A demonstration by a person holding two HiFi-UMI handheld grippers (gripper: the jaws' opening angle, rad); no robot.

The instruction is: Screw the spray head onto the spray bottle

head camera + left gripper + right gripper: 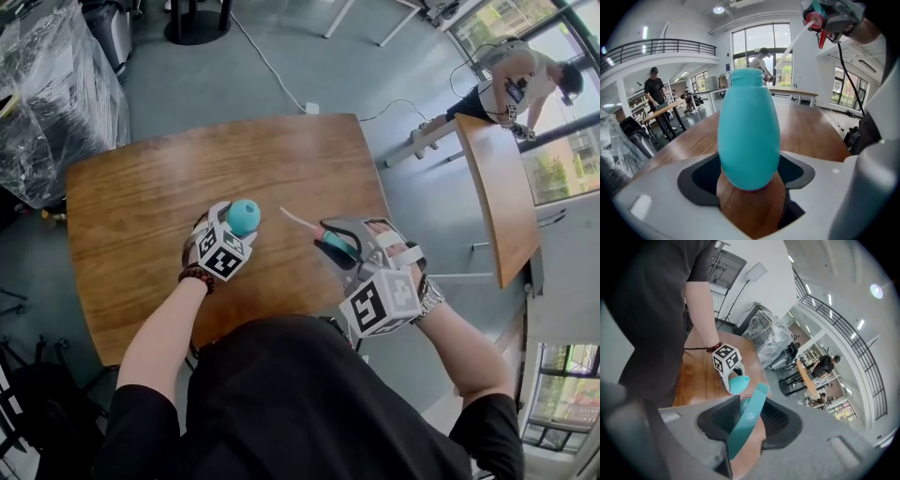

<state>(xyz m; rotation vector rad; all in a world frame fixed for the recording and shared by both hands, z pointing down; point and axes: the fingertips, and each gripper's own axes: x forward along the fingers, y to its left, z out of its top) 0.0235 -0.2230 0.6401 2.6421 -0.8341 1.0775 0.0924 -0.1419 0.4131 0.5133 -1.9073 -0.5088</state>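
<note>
Spray bottle (749,136) inside left claw (749,180), spray head (749,413) in right claw (746,432)

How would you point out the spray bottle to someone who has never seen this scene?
Start at the brown wooden table below the person and find the left gripper. Between its jaws is the spray bottle, a small teal egg-shaped body with an open neck. The other teal piece, the spray head with a white tube, is clamped in the right gripper.

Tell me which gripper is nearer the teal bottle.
Left. The left gripper has the teal bottle between its jaws; the right gripper, holding the spray head, is apart to its right.
</note>
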